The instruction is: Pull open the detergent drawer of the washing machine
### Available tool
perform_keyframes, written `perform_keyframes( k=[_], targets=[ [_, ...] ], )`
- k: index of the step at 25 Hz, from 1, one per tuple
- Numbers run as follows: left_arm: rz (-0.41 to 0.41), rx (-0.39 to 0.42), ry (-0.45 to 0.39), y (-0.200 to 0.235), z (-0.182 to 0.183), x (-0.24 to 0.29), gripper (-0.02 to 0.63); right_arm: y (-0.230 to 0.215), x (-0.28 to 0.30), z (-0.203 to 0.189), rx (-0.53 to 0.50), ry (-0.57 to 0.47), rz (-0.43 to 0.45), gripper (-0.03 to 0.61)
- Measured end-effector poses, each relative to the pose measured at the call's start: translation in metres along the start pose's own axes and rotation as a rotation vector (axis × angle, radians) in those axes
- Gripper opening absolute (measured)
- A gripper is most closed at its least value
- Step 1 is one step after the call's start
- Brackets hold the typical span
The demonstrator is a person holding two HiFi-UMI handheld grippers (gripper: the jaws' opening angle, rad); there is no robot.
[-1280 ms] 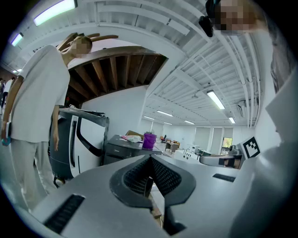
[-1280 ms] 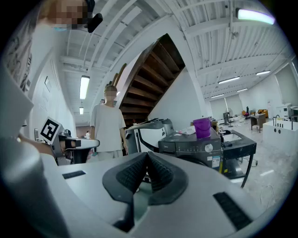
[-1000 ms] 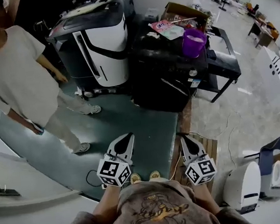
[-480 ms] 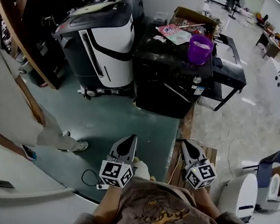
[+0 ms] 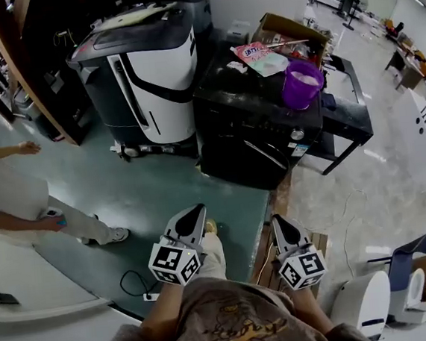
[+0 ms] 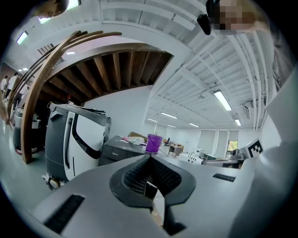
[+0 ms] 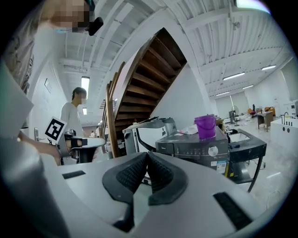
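The black washing machine (image 5: 258, 135) stands on the floor ahead of me, with a purple bucket (image 5: 299, 84) and some packets on its lid. In the right gripper view its control panel (image 7: 195, 148) with a round knob (image 7: 213, 151) faces me; the drawer front lies at the panel's left end (image 7: 168, 148), small and unclear. My left gripper (image 5: 195, 214) and right gripper (image 5: 279, 223) are held low near my body, well short of the machine. Both are shut with nothing in them, as the left gripper (image 6: 150, 158) and right gripper (image 7: 147, 154) views show.
A white-and-black machine (image 5: 147, 67) stands left of the washer. A black low bench (image 5: 346, 112) is on its right, a cardboard box (image 5: 289, 25) behind. A person (image 5: 14, 211) stands at the left by a wooden stair (image 5: 9, 73). A cable (image 5: 130, 283) lies on the green floor.
Both grippers have moved forward with me toward the washing machine, which now sits nearer. The person at the left has slid toward the left edge of the head view.
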State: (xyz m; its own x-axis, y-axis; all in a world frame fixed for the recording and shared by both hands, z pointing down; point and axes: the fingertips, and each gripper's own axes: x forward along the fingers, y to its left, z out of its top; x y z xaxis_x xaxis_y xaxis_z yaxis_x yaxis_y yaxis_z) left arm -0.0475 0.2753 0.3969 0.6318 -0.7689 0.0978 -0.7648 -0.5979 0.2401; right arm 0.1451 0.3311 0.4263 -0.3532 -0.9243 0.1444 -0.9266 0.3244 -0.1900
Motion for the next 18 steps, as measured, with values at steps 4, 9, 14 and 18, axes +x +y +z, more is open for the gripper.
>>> perform_keyframes(
  k=[4, 9, 14, 18],
  targets=[
    [-0.007, -0.007, 0.003, 0.017, 0.006, 0.034, 0.021, -0.020, 0.031, 0.007, 0.000, 0.000, -0.007, 0.005],
    [-0.021, -0.016, 0.016, 0.043, 0.015, 0.078, 0.021, -0.042, 0.074, 0.017, 0.005, 0.007, -0.021, 0.005],
    [-0.042, -0.028, 0.019, 0.069, 0.035, 0.127, 0.021, -0.063, 0.119, 0.033, 0.009, 0.016, -0.040, 0.005],
    [-0.058, -0.033, 0.022, 0.092, 0.048, 0.164, 0.021, -0.078, 0.155, 0.046, 0.007, 0.013, -0.055, 0.005]
  ],
)
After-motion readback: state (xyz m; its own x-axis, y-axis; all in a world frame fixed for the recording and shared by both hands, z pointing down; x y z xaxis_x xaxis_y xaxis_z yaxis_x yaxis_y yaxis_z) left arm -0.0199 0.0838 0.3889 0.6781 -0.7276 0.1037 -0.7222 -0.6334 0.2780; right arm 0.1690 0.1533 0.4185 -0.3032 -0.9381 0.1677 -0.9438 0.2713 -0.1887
